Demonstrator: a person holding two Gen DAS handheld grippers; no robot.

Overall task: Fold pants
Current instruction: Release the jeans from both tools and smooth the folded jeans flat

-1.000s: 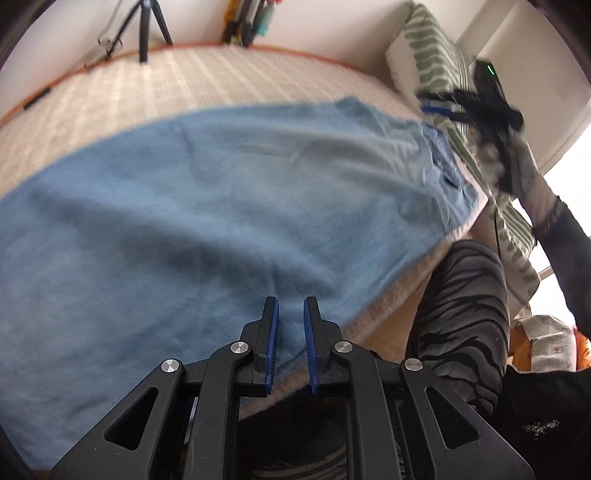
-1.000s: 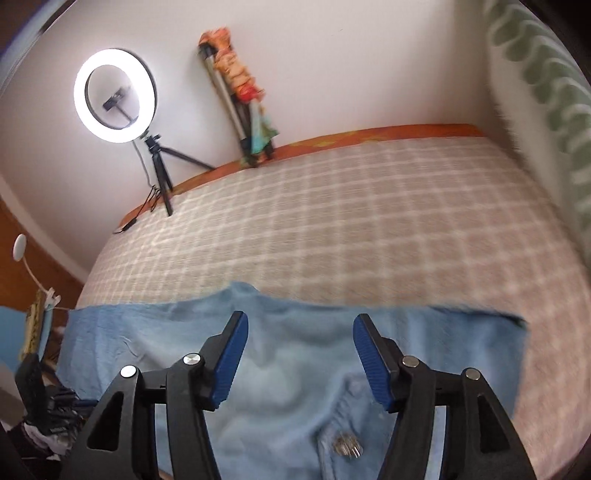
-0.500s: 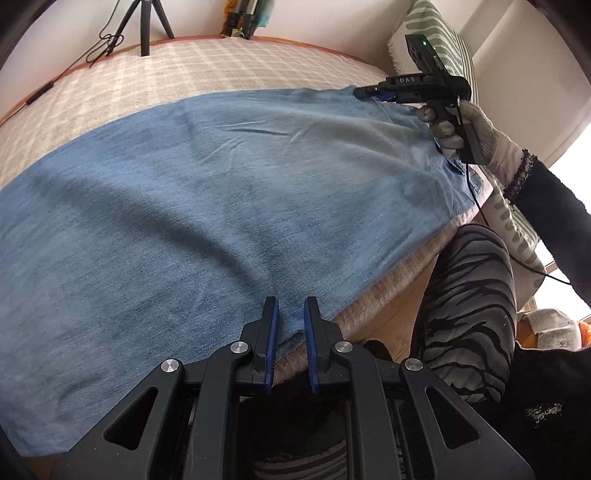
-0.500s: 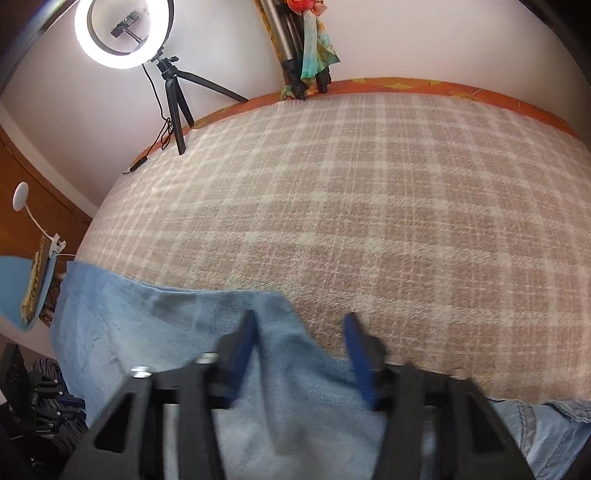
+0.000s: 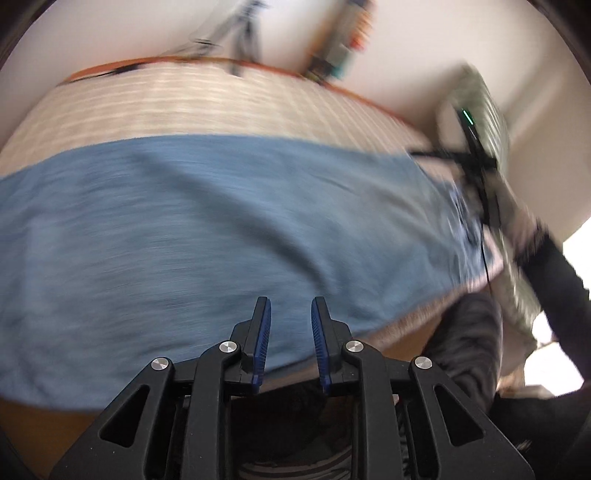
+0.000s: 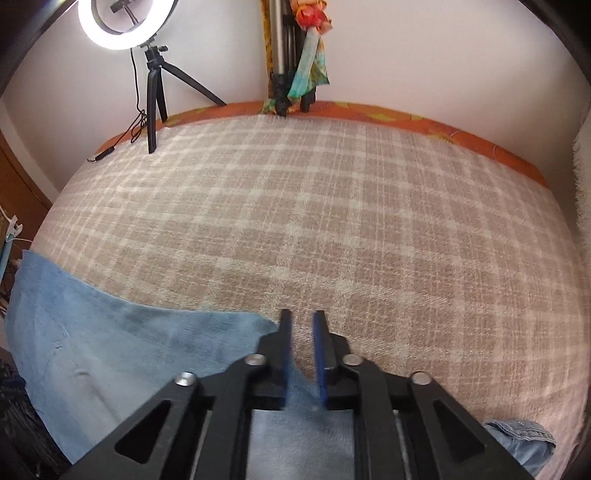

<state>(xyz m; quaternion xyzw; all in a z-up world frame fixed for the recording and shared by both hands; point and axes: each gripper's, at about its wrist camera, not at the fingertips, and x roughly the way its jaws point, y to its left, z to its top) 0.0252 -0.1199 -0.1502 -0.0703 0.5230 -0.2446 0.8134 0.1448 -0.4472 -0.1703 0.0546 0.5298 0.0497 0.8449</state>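
Pants (image 5: 207, 236), pale blue denim, lie spread flat across the near part of a bed's checked beige blanket (image 6: 332, 206), their waist end toward the person's right, where a bit of waistband (image 6: 524, 437) shows. At that end the right tongs (image 6: 303, 334) have just been closing: a second ago their jaws stood wide over the fly buttons, and now they are narrow around a fabric edge that sits between the blue pads, though whether the pads actually press it cannot be told. The left tongs (image 5: 290, 321) have just been opening; earlier they were nearly shut at the near edge of the cloth, and now a clear gap shows between the jaws with nothing held, the denim lying behind them. This view has gone blurred, unlike half a second ago. Beyond the bed, a ring light (image 6: 123, 22) on a tripod stands by the wall. No writing can be read.
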